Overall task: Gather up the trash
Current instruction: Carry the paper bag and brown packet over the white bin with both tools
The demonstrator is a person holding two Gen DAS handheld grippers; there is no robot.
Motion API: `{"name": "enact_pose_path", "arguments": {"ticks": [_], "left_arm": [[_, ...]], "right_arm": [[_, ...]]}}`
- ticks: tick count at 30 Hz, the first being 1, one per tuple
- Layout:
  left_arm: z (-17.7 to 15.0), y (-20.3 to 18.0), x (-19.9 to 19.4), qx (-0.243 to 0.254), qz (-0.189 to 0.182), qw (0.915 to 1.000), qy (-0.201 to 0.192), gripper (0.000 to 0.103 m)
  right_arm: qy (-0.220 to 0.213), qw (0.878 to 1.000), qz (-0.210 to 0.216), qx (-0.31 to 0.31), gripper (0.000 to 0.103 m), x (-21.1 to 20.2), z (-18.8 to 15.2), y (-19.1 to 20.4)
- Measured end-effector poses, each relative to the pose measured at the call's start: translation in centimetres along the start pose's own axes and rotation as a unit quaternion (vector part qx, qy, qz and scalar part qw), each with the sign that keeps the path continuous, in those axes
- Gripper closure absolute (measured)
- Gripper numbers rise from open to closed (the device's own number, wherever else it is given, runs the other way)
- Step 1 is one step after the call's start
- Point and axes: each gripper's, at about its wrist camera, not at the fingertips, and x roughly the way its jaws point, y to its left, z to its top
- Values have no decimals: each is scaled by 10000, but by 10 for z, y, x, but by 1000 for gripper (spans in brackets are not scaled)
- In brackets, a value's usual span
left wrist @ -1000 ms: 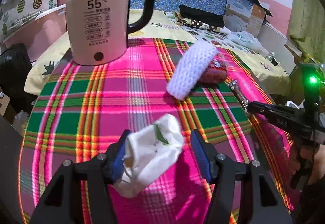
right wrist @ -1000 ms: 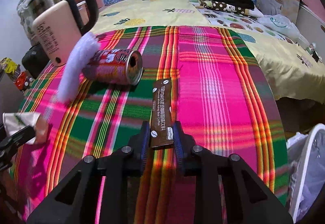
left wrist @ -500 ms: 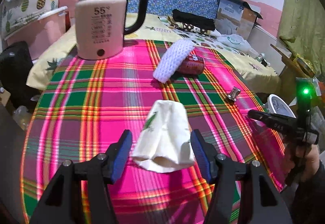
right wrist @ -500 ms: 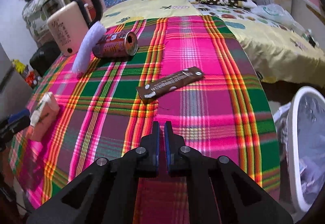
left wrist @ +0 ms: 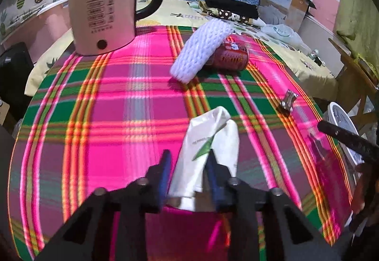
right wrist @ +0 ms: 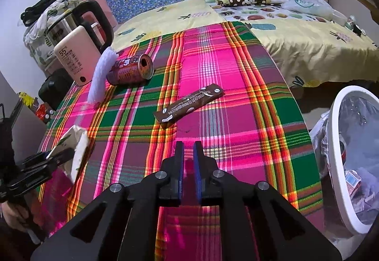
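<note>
Plaid cloth (left wrist: 118, 119) covers the bed beneath both hand-held grippers.
Left gripper (left wrist: 188, 162) is closing its jaws around a white paper wrapper (left wrist: 208, 149), which is creased between the pads. Right gripper (right wrist: 188, 149) is closed and empty; beyond it lie a brown sachet (right wrist: 189, 103) and, farther off, a can (right wrist: 130, 69), with the white bin (right wrist: 336, 166) to its right.

My left gripper (left wrist: 187, 167) is closing on a white paper cup (left wrist: 208, 149) with a green leaf mark, crushed flat on the plaid cloth. A brown snack wrapper (right wrist: 188, 103) lies flat mid-cloth. Farther back a red can (right wrist: 130, 69) lies on its side, a white foam net sleeve (right wrist: 101, 76) leaning against it.
</note>
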Motion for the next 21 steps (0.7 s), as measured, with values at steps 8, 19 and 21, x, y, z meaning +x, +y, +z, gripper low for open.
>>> {"name": "enact_pose_path", "arguments": {"ticks": [8,19,21], "left_arm": [[33,-25,21,-121,90,9998,-163,81],[55,-39,44,-211,231,9994,-175,81],[55,-40,47,-225,268,9993,-154,80]], "right_arm": [[-44,9997,36,242,45,12,14,-3],[169,9976,-301,596,46,57,44,0],[175,9977,-413,509,47,60,43,3]]}}
